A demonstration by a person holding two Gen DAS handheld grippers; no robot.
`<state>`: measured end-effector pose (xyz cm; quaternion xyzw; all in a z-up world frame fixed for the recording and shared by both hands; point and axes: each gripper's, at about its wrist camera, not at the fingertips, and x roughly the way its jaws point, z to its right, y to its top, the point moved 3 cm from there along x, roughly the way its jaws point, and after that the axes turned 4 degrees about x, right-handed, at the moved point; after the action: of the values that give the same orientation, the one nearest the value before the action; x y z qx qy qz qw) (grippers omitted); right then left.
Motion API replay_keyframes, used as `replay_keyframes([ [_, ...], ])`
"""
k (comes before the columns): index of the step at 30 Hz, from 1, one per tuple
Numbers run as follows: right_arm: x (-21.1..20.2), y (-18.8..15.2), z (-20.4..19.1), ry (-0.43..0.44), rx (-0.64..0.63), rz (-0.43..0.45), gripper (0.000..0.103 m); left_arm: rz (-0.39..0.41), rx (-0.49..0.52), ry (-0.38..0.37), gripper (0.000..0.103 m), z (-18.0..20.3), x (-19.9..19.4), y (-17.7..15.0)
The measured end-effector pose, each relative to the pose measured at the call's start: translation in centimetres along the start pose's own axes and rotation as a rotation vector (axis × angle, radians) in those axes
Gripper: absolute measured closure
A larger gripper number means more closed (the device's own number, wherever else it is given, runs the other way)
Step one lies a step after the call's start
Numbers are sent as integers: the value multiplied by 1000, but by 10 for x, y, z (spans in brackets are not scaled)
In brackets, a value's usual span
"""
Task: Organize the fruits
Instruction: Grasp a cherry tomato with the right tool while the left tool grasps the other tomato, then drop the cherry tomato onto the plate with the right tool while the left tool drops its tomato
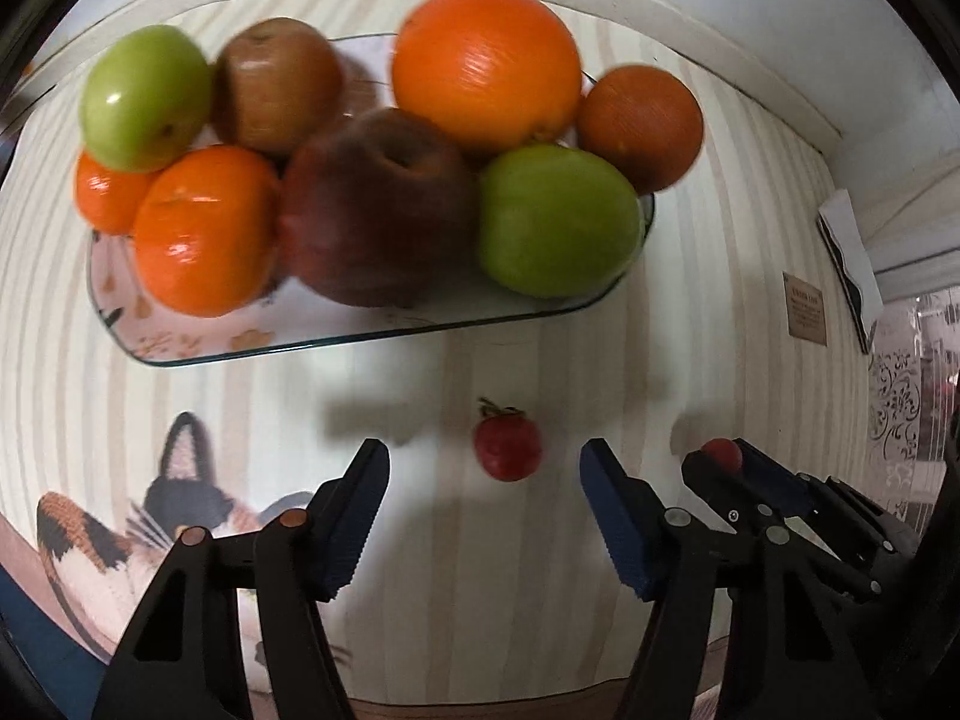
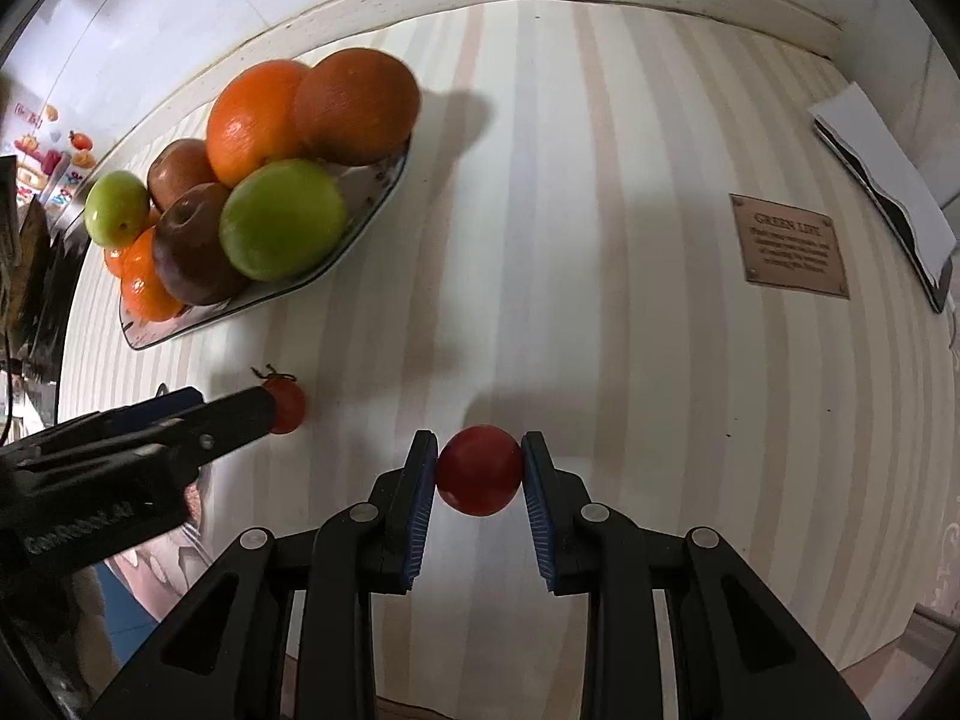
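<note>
Your right gripper clamped a red fruit above the striped surface. Your left gripper stood open around the strawberry, near the heaped fruit tray.

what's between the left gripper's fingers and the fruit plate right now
Only the small stemmed red fruit on bare striped tablecloth, short of the plate; the left wrist view shows it.

The right hand-held gripper pinches a small round red fruit between its blue pads above the striped bench. At left, the left hand-held gripper reaches toward a stemmed red fruit. Beyond it, a plate holds oranges, green apples and dark red apples. A brown plaque lies at right.
</note>
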<state>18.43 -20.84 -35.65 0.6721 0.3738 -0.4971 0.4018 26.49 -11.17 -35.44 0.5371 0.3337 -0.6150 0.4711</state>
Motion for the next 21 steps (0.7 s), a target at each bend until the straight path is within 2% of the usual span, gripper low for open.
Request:
replay_keyframes([
  [5,2,1,13,2,12,0,72,-5,14,-27,64,6,9,3],
  [6,3,1,12,2,11,0,72,-5,14,-28,71,5,12,3],
  [8,1,-2,15,3,10,4,72,-5,13,-27,78,4,15,4],
  [15,-11,5,11,21,0,31,72,44,4,-44,79,0,-1,3],
  [21,-33,22,-4,89,-3,67,72,115,-26,-106,79,-17,-58,9],
])
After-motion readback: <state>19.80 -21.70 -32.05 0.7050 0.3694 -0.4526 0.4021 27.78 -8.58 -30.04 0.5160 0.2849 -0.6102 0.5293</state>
